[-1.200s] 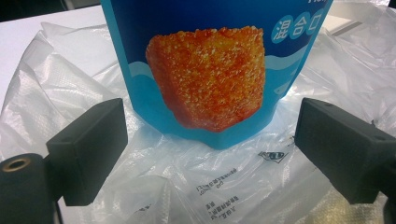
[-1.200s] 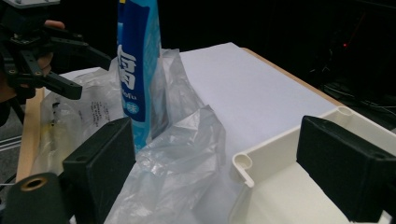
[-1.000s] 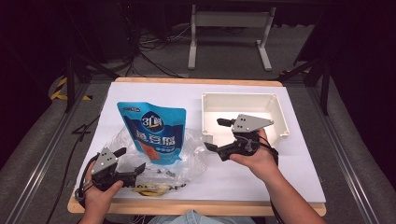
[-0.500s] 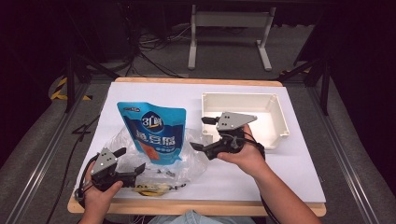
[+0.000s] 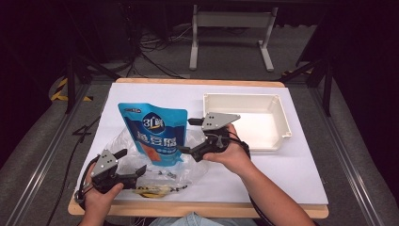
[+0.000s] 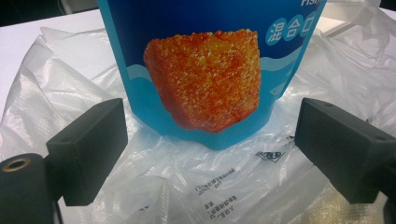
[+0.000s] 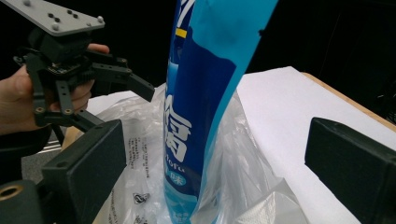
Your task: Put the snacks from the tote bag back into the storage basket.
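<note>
Blue pouch (image 5: 154, 133) stood upright on crumpled clear plastic bag (image 5: 155, 162), left of the table's middle, leaning slightly toward far edge. Seen front-on in left gripper view (image 6: 210, 70) with orange food print, edge-on in right gripper view (image 7: 205, 102). Stayed put across the last second, no shift or tilt change noted.

Right gripper (image 5: 188, 136) had swung left from over the white tray (image 5: 282, 123) toward pouch's right edge; was well apart a second back, ended just beside it, jaws wide, one tip near pouch top, other near its lower right corner. Straddled pouch edge in own view, not touching yet as far as could be told. Nothing held.

Left gripper (image 5: 131, 162) hardly moved, parked near the table's near-left corner, jaws wide, aimed at pouch base over the plastic. Also visible in right gripper view (image 7: 119, 100), open. Nothing held.

Tray sat empty at the far-right part of table (image 5: 301, 174), beyond the right hand.

Judged: approach to pouch nearly complete, grasp not yet made. Probably pouch coming out of bag, then to tray. Risk: thin pouch toppling if nudged before jaws close; loose plastic snagging under base.
</note>
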Motion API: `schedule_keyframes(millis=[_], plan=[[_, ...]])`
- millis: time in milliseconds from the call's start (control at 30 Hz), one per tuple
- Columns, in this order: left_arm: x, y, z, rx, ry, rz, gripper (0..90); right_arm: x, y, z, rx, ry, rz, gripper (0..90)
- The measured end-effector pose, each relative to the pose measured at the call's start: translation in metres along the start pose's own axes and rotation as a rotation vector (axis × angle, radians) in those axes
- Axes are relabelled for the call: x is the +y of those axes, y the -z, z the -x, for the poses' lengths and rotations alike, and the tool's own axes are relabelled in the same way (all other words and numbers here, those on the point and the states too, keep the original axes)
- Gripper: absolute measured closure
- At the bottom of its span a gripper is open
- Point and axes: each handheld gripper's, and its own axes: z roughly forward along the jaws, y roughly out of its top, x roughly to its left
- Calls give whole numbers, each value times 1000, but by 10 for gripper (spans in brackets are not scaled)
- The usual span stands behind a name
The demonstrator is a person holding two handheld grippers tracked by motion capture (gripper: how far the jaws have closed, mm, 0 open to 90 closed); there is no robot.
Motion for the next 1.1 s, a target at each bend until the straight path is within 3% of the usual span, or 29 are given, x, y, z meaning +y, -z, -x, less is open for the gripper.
schedule_keyframes(millis=[200,467,767,1100], plan=[[0,0,0,-1,-1,1,102,-2,-17,0,20,-4,-14,102],[0,0,-1,-1,-1,2,102,-9,-33,1,34,-32,-30,101],[0,0,-1,0,-2,0,102,-15,-50,-1,54,-26,-53,97],[0,0,-1,1,-2,2,102,-21,-58,2,51,-50,15,110]])
